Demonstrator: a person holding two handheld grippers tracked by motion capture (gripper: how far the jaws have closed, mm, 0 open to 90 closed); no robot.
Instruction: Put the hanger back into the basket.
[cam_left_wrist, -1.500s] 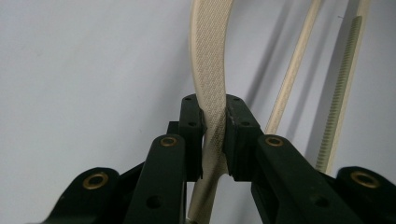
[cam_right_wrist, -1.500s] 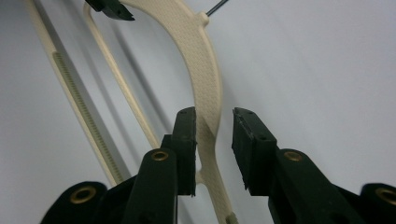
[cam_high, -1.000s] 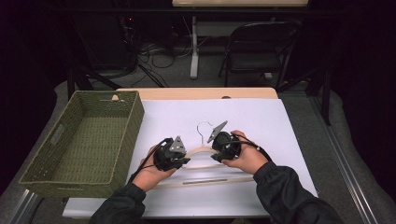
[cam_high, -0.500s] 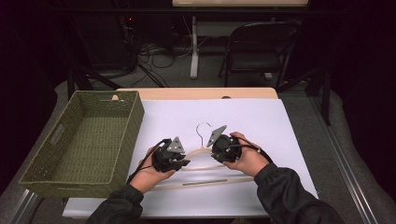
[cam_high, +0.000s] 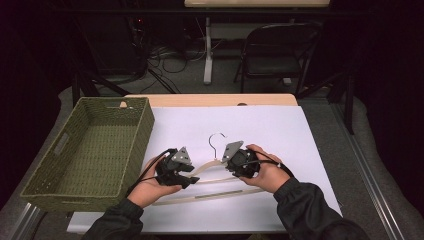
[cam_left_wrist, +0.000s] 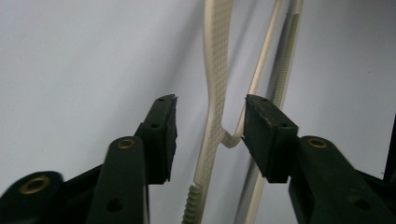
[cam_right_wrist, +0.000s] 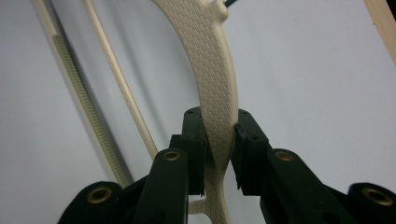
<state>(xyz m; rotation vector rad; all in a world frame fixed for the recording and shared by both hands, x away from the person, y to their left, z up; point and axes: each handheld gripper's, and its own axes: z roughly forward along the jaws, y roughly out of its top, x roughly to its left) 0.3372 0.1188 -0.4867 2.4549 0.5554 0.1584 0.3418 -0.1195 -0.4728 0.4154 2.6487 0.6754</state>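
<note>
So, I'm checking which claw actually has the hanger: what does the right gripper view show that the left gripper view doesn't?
Right gripper view: the right claw is shut on the hanger, both pads pressing its textured arm, and a strip of wooden table edge shows at the top right.

Left gripper view: the left claw has just been opening; its pads stand apart from the hanger's arm between them.

Both: the cream hanger, its thin lower bars and the white sheet beneath.
</note>
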